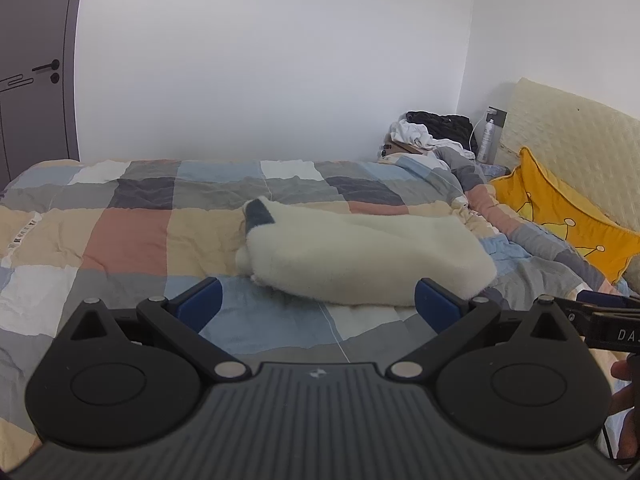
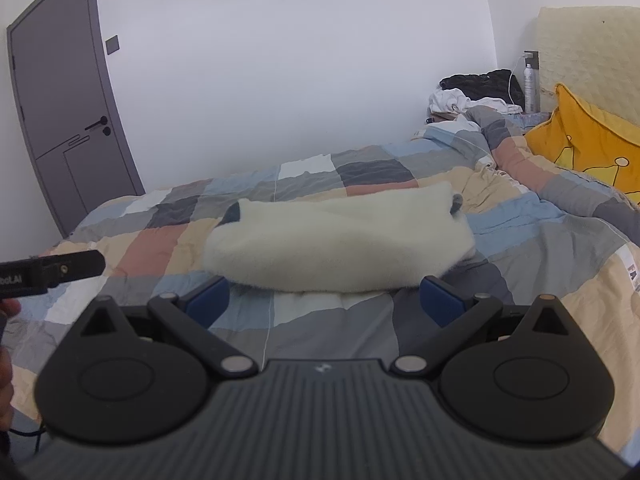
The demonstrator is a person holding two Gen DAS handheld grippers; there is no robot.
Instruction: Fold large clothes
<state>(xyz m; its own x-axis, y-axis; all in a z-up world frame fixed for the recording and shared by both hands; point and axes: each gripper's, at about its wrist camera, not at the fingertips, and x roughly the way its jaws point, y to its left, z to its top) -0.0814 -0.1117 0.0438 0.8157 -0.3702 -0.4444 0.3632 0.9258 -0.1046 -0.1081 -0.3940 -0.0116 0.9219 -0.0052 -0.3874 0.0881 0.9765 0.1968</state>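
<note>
A cream fleece garment (image 1: 360,256) lies folded into a long bundle on the patchwork quilt (image 1: 128,236); a dark patch shows at its left end. It also shows in the right wrist view (image 2: 336,240). My left gripper (image 1: 318,304) is open and empty, just short of the bundle's near edge. My right gripper (image 2: 326,300) is open and empty, also just short of the near edge. The right gripper's body shows at the right edge of the left view (image 1: 608,320), and the left gripper's body at the left edge of the right view (image 2: 48,270).
A yellow cushion (image 1: 560,224) leans on the cream headboard (image 1: 576,128) at the right. A pile of black and white clothes (image 1: 432,130) and a spray bottle (image 1: 486,140) sit in the far corner. A grey door (image 2: 68,120) stands at the left.
</note>
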